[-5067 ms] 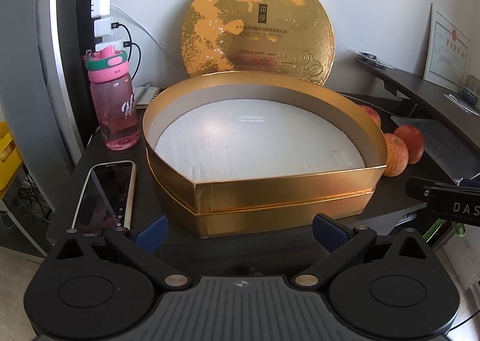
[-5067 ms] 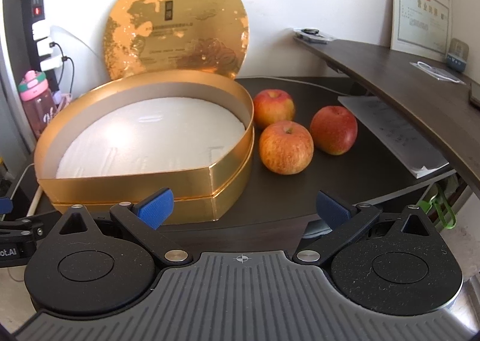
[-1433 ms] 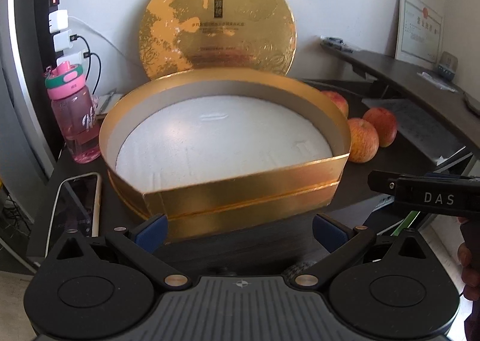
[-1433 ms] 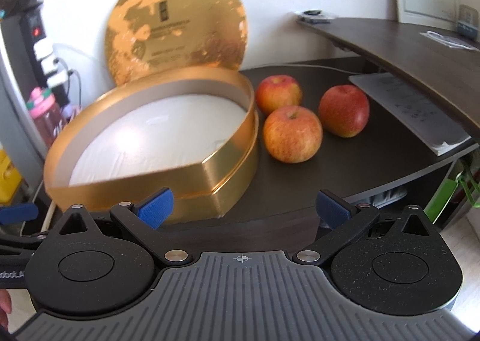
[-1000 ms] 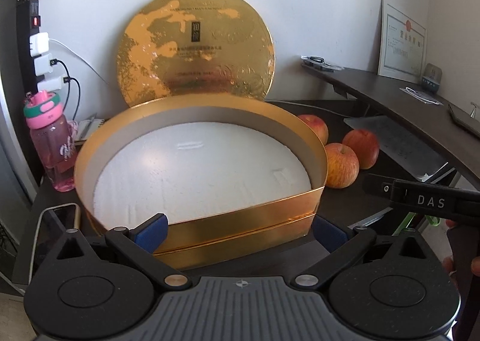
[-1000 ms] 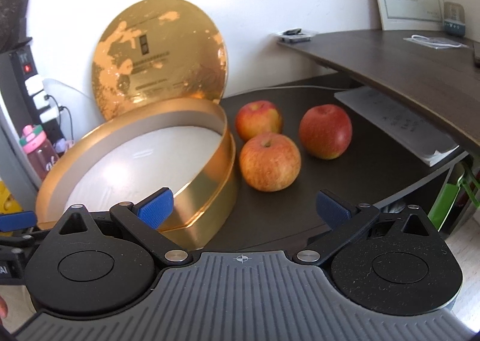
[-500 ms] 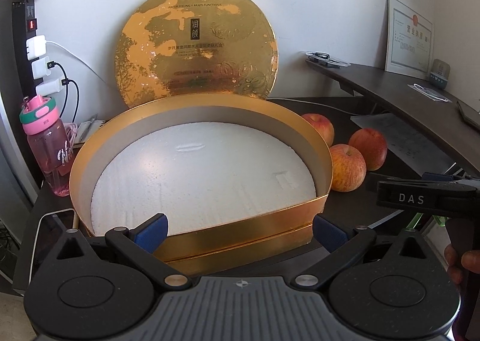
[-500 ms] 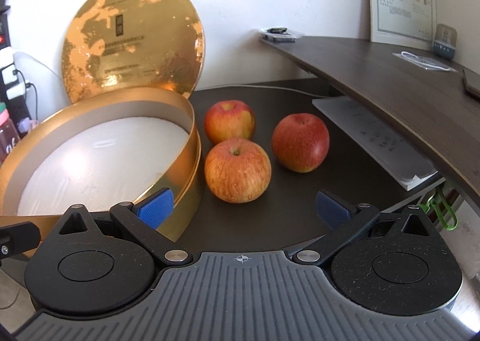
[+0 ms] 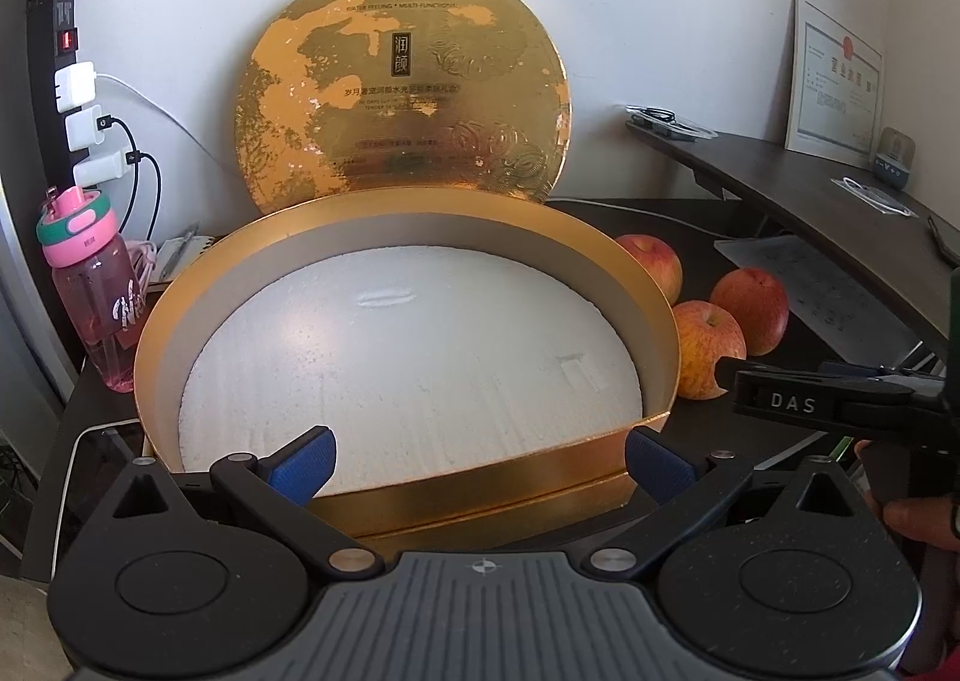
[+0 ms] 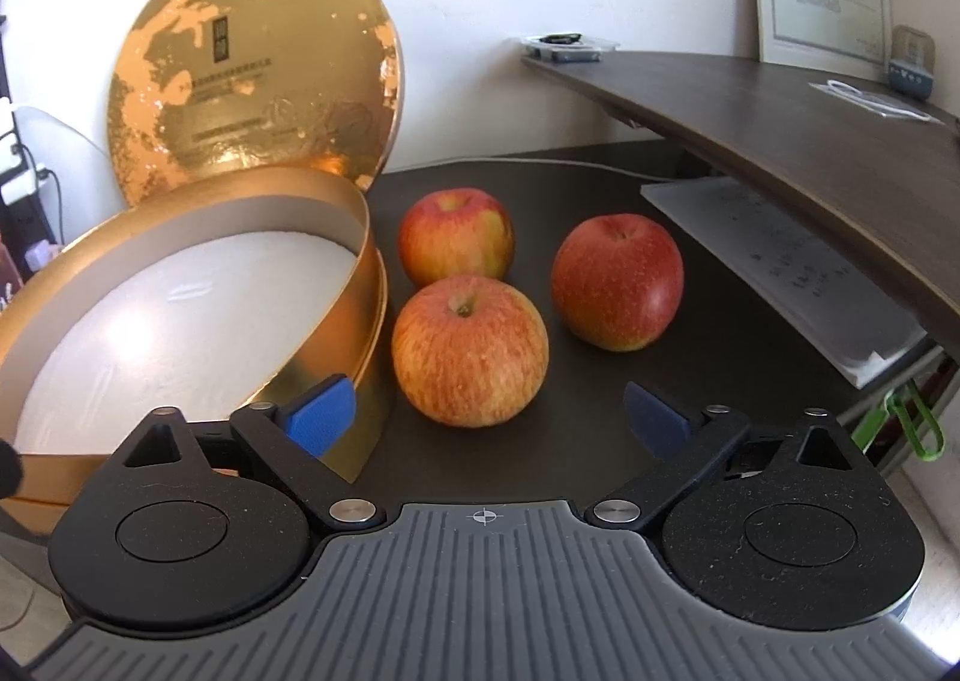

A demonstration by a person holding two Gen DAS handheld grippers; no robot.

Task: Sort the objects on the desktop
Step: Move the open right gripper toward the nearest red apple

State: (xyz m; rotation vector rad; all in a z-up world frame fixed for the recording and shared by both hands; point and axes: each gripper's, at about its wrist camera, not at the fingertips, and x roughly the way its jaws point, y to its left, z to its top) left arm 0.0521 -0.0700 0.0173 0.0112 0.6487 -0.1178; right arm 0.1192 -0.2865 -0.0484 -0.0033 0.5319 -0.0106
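Observation:
Three red-yellow apples lie on the dark desk beside a big round gold box (image 10: 366, 285) with a white foam floor. The nearest apple (image 10: 470, 350) sits just ahead of my right gripper (image 10: 486, 418), which is open and empty, a little short of it. The back apple (image 10: 456, 236) and the right apple (image 10: 617, 281) lie farther off. My left gripper (image 9: 479, 462) is open and empty over the gold box's (image 9: 657, 315) near rim. The apples (image 9: 708, 348) show to its right, with the right gripper's finger (image 9: 828, 396) beside them.
The gold lid (image 9: 401, 102) leans on the wall behind the box. A pink bottle (image 9: 93, 288) and a phone (image 9: 90, 477) are at the left, with a power strip (image 9: 63, 99) above. A paper stack (image 10: 798, 279) lies under a raised shelf (image 10: 780, 129) at the right.
Both grippers have moved forward and right. The right one has closed in on the apples, which now look larger; the left one has come up over the box's near rim.

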